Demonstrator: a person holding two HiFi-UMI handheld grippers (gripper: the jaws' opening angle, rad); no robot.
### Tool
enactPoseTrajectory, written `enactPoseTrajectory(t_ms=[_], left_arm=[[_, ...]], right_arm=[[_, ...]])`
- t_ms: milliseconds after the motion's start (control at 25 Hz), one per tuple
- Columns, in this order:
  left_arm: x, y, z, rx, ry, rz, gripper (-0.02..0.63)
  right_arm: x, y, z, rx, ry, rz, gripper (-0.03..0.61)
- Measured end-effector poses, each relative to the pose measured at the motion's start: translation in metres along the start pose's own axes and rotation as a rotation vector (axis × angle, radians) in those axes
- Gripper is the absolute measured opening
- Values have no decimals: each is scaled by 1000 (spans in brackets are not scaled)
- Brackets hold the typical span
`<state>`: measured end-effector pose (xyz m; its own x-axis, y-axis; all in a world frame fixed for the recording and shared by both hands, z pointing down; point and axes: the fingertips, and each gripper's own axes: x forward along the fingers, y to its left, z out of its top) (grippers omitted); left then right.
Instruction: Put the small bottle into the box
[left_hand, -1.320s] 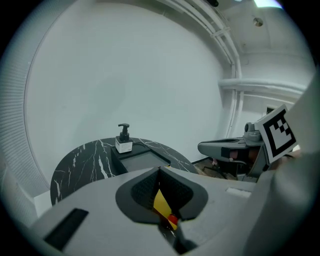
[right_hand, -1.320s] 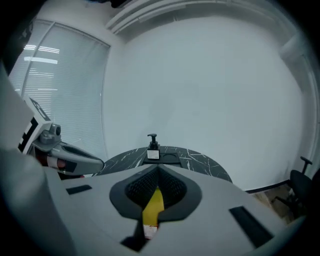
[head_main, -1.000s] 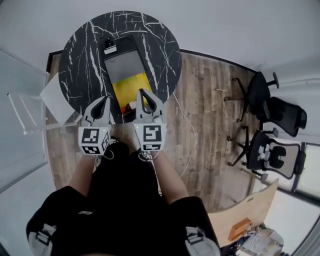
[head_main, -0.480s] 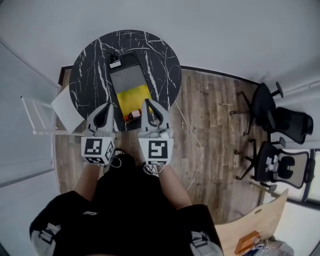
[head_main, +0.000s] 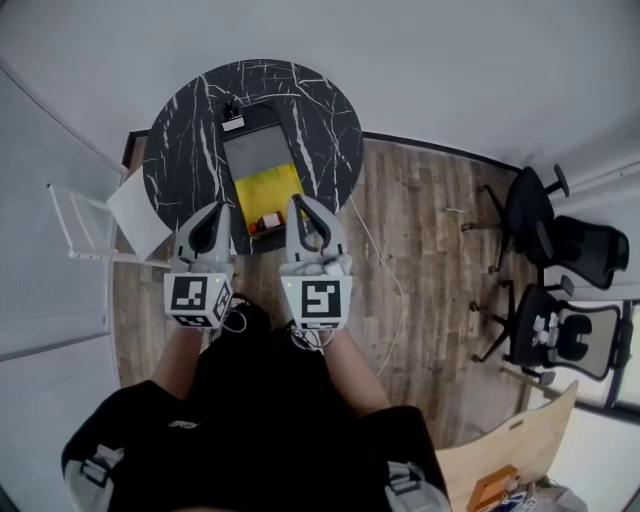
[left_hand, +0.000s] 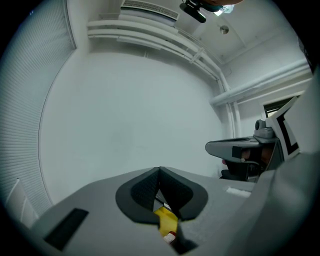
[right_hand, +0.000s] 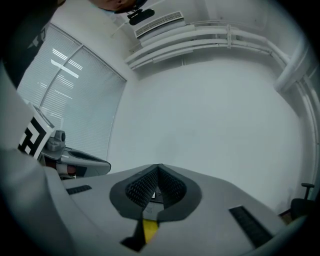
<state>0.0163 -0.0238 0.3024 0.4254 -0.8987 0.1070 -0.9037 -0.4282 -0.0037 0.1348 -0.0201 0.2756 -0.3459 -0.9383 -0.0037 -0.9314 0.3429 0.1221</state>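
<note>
On the round black marble table (head_main: 185, 140) lies a long open box (head_main: 256, 150), grey at the far end and yellow at the near end. The small red-and-white bottle (head_main: 268, 221) rests on the yellow part by the near rim. My left gripper (head_main: 220, 208) hovers left of the box, shut and empty. The right gripper (head_main: 297, 200) hovers at the box's right side, also shut and empty. In the left gripper view the gripper (left_hand: 160, 170) has its pads meeting, and the bottle (left_hand: 170, 236) shows below them. The right gripper (right_hand: 159, 167) looks the same in its own view.
A small black-and-white device (head_main: 233, 122) sits at the box's far end. A white panel (head_main: 140, 215) and a clear frame (head_main: 80, 225) stand left of the table. Black office chairs (head_main: 545, 235) are at the right, a cable (head_main: 385, 270) lies on the wooden floor, and a wooden tabletop (head_main: 510, 450) fills the lower right.
Both grippers have risen together, still shut, and now point more level toward the wall. The bottle and box have not moved on the table.
</note>
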Motion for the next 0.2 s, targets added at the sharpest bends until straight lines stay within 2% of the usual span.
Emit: enactPoseTrajectory(t_ms=[200], left_arm=[[-9, -12, 2, -9, -3, 3, 0]], right_arm=[[-10, 0, 6, -14, -6, 14, -5]])
